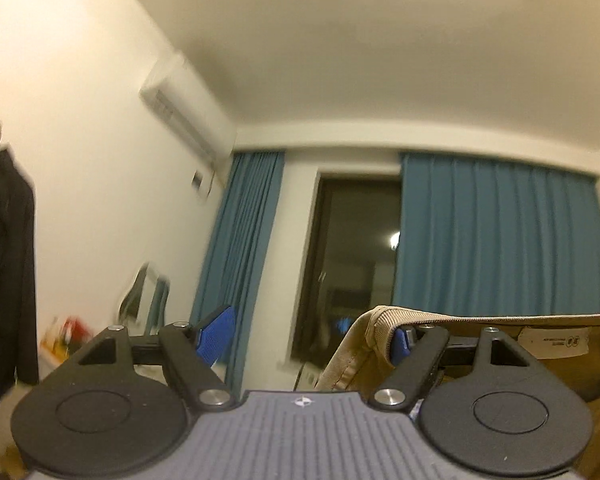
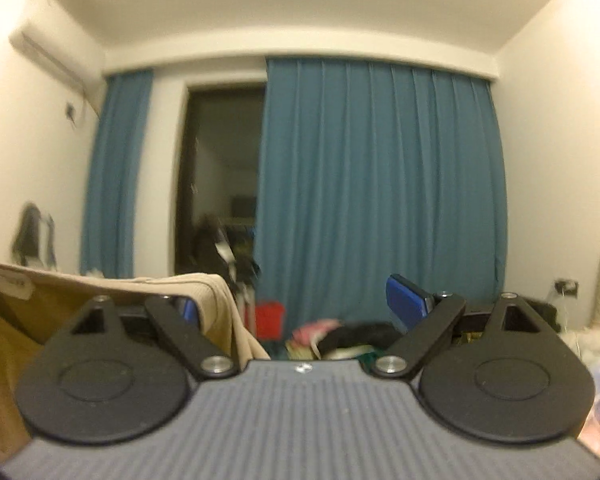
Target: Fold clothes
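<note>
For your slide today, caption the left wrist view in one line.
Open left gripper raised toward blue curtains, a tan garment draped over its right finger.

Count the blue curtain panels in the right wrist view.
2. A narrow curtain hangs left of the dark window; a wide curtain hangs right of it. Their lower ends are hidden behind the garment and clutter.

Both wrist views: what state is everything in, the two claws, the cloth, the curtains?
left gripper, open, cloth hooked over one finger.
right gripper, open, cloth hooked over one finger.
tan garment, lifted, hanging from both grippers.
curtains, partly drawn, with a gap.
window, uncovered, dark.
dark clothes, hanging up.
</note>
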Demonstrator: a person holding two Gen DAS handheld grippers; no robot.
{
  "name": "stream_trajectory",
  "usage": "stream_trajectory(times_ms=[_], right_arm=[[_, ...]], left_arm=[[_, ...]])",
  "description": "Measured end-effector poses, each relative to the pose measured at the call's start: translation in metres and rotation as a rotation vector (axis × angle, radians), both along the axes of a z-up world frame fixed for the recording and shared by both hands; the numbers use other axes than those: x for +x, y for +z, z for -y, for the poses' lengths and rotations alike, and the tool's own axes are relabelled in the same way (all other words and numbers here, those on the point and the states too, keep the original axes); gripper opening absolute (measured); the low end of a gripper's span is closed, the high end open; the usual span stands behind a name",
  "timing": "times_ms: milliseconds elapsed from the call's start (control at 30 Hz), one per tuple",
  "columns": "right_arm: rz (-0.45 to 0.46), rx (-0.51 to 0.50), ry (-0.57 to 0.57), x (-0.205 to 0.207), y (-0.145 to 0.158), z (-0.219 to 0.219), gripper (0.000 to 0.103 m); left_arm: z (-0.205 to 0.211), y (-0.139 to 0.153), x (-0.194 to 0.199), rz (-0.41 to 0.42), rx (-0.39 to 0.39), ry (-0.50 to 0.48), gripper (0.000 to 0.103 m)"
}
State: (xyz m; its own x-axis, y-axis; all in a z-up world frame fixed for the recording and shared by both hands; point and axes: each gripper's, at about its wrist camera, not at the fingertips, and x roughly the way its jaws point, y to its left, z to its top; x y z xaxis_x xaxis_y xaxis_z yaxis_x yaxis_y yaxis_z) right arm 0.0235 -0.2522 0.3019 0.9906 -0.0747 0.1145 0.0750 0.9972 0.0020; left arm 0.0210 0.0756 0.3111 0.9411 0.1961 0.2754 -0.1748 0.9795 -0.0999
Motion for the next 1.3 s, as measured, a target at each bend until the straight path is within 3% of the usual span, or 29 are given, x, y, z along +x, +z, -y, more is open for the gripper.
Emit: stream_trajectory(times_ms=[200,300,400,633,833,933,1000,1133,1300], right_arm=[[0.111,-0.063,0.011,-0.063,0.075,0.007,0.09],[0.127,-0.09,-0.007,-0.078,0.09,0.011,0.09],[0.074,-0.082,-0.008,-0.071,0.082,0.019,0.09],[-0.118,-0.051,-0.015,0.005,0.002,0.027,0.09],[-0.217,-0.052,-0.072,0.159,-0.054,0.018,0.09],[-0.225,-0.02,-0.091,0.246,-0.09,0.023,0.09],[-0.234,0.022,-0.083,0.309,-0.131,0.029,0.09],[-0.367,0.038,-0.09,0.421,-0.216,0.03,0.09],[-0.583,0.076,-0.078,0.518,-0.324,0.026,0.09]], left_arm=[[-0.002,0.106,-0.05,0.026,0.016,-0.1,0.083],[0.004,0.129,-0.059,-0.003,0.028,-0.133,0.083],[0.012,0.122,-0.047,-0.063,0.035,-0.146,0.083],[0.017,0.037,0.061,-0.271,-0.06,-0.205,0.084],[0.038,-0.018,0.227,-0.342,-0.101,-0.121,0.084],[0.047,-0.063,0.324,-0.372,-0.122,-0.093,0.084],[0.048,-0.104,0.402,-0.422,-0.139,-0.085,0.084],[0.042,-0.211,0.535,-0.597,-0.172,-0.098,0.084],[0.021,-0.336,0.632,-0.838,-0.182,-0.125,0.084]])
